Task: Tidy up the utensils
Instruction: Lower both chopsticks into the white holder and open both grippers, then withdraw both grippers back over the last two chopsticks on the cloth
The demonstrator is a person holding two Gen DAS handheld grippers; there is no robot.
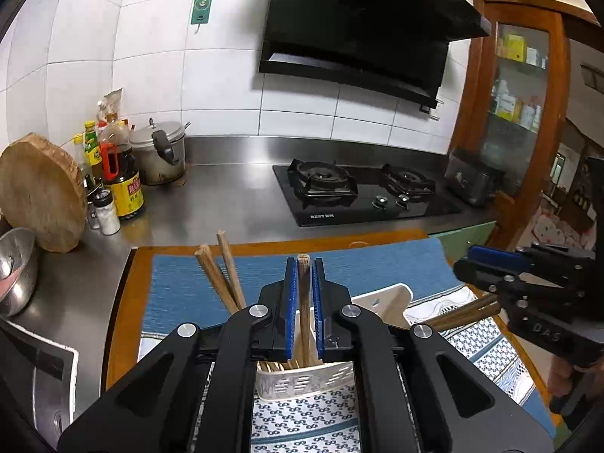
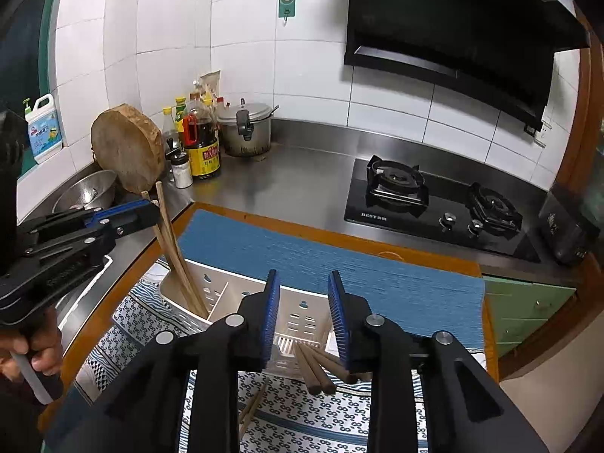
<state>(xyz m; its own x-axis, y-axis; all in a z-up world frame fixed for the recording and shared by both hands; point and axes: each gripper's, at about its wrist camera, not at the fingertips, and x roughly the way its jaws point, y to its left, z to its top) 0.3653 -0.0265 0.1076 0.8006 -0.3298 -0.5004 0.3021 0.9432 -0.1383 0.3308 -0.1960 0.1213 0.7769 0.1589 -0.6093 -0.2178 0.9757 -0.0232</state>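
A white slotted utensil holder (image 1: 381, 294) (image 2: 222, 290) stands on a patterned cloth. My left gripper (image 1: 305, 262) (image 2: 153, 207) is shut on one upright wooden chopstick (image 1: 304, 302) whose lower end is inside the holder. Two more chopsticks (image 1: 222, 275) (image 2: 177, 264) lean in the holder's left compartment. My right gripper (image 2: 303, 277) (image 1: 466, 262) is open above the right compartment. A bundle of chopsticks (image 2: 317, 372) (image 1: 464, 311) leans out of that compartment below the blue pads, untouched. Another chopstick (image 2: 253, 407) lies loose on the cloth.
A blue mat (image 2: 339, 264) covers a wooden board on the steel counter. Behind are a gas hob (image 2: 434, 204), a pressure cooker (image 2: 247, 132), sauce bottles (image 2: 202, 143), a round chopping block (image 2: 128, 147) and a metal bowl (image 2: 87, 188). A sink edge lies left.
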